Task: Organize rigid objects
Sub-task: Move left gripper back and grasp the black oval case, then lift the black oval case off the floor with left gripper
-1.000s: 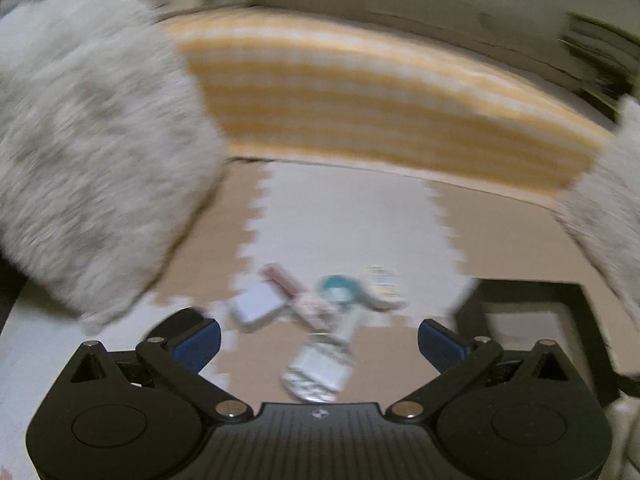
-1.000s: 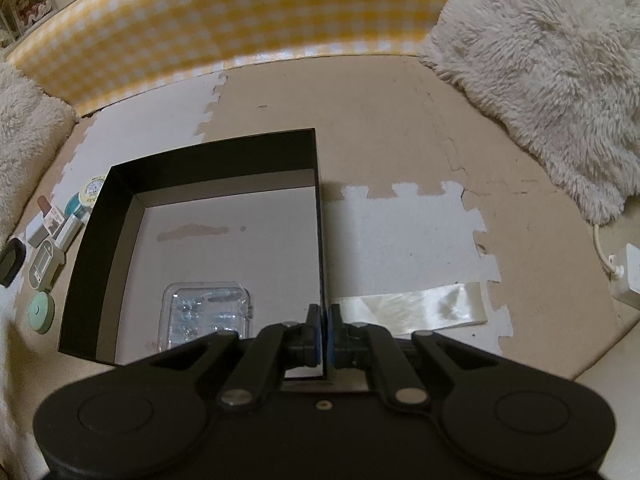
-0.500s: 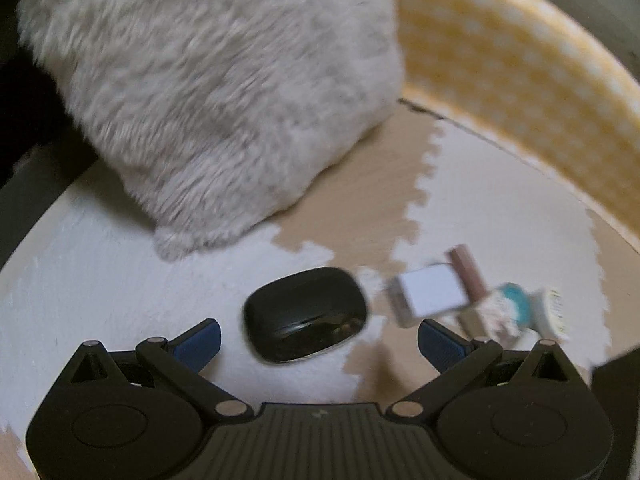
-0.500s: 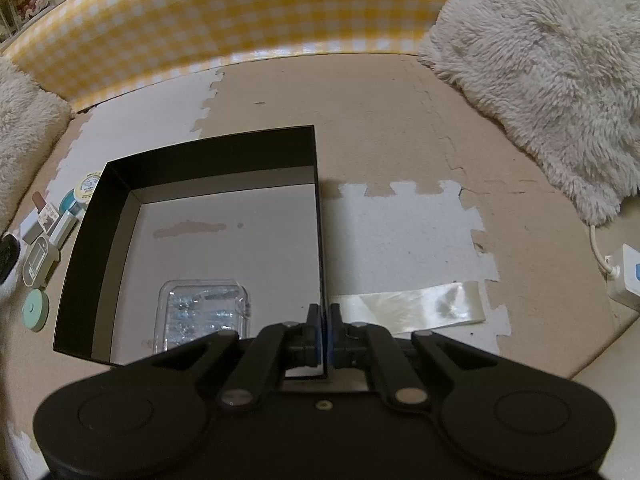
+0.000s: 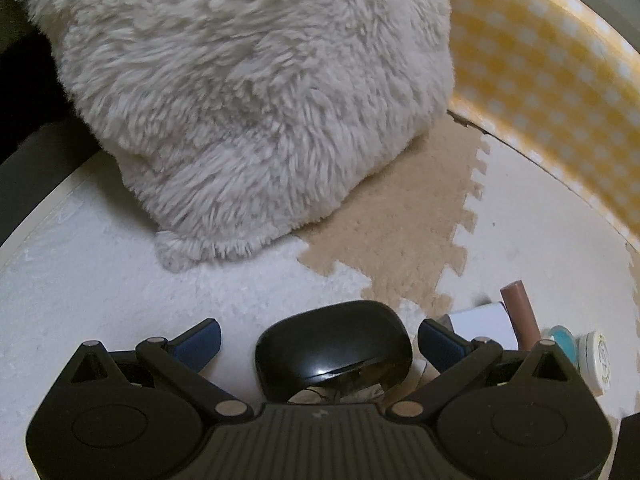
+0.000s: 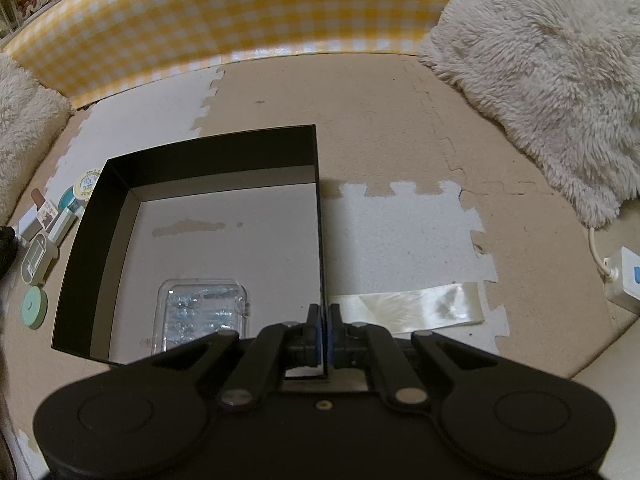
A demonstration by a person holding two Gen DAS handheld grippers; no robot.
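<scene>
A glossy black oval case [image 5: 334, 350] lies on the floor mat between the spread blue pads of my left gripper [image 5: 320, 340], which is open around it without touching. To its right lie a white box [image 5: 482, 322], a brown stick [image 5: 522, 314] and round tins [image 5: 596, 354]. My right gripper [image 6: 323, 320] is shut on the right wall of the black box [image 6: 318, 208]. Inside the box rests a clear plastic case [image 6: 202, 316]. Left of the box sit several small items [image 6: 48, 224] and a green disc [image 6: 34, 306].
A fluffy cream cushion [image 5: 248, 92] lies just beyond the black case. A yellow checked barrier [image 6: 224, 28] borders the foam mat. Another fluffy cushion [image 6: 548, 64] and a white power strip [image 6: 624, 276] are at the right. A strip of shiny tape [image 6: 412, 306] lies beside the box.
The left gripper swung left and down, from the cluster of small items to the black oval case, which now sits between its open fingers. The right gripper and box stayed still.
</scene>
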